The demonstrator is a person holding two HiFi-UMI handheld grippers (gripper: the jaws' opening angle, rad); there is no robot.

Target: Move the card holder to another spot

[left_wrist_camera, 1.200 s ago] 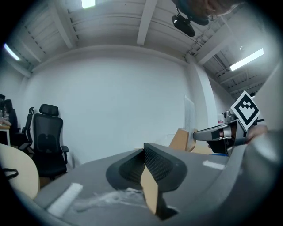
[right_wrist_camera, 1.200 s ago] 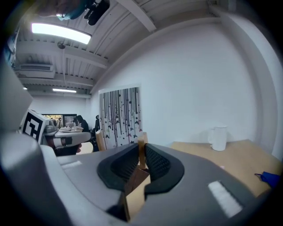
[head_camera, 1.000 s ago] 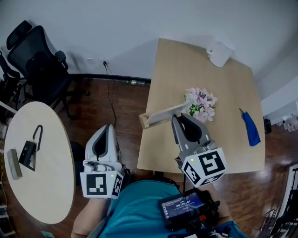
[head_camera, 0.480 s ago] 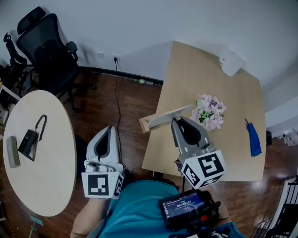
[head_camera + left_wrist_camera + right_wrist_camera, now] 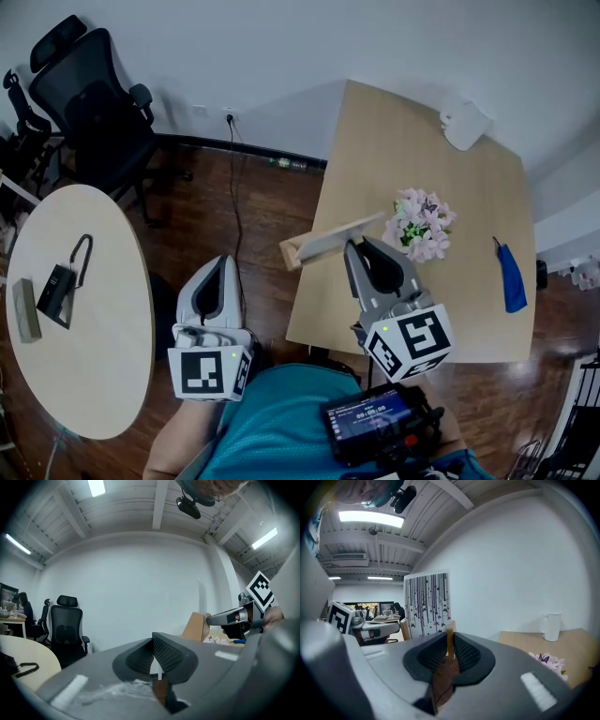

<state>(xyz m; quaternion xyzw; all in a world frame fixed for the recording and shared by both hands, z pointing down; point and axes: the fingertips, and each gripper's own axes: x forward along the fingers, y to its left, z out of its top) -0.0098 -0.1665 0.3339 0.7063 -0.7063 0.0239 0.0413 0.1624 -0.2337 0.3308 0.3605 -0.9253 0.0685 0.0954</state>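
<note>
Ceiling strip lights (image 5: 370, 519) give even, rather dim light; both gripper views bend and darken at the edges.

Head view looks steeply down; both gripper views look along their jaws; all share the rectangular table (image 5: 469, 300)

left gripper (image 5: 219, 262) + right gripper (image 5: 356, 243): pale grey plastic shells, black ribbed jaws, white cubes with black square markers. Wearing teal shirt (image 5: 272, 427); black screen unit (image 5: 375, 420) bottom centre.
</note>
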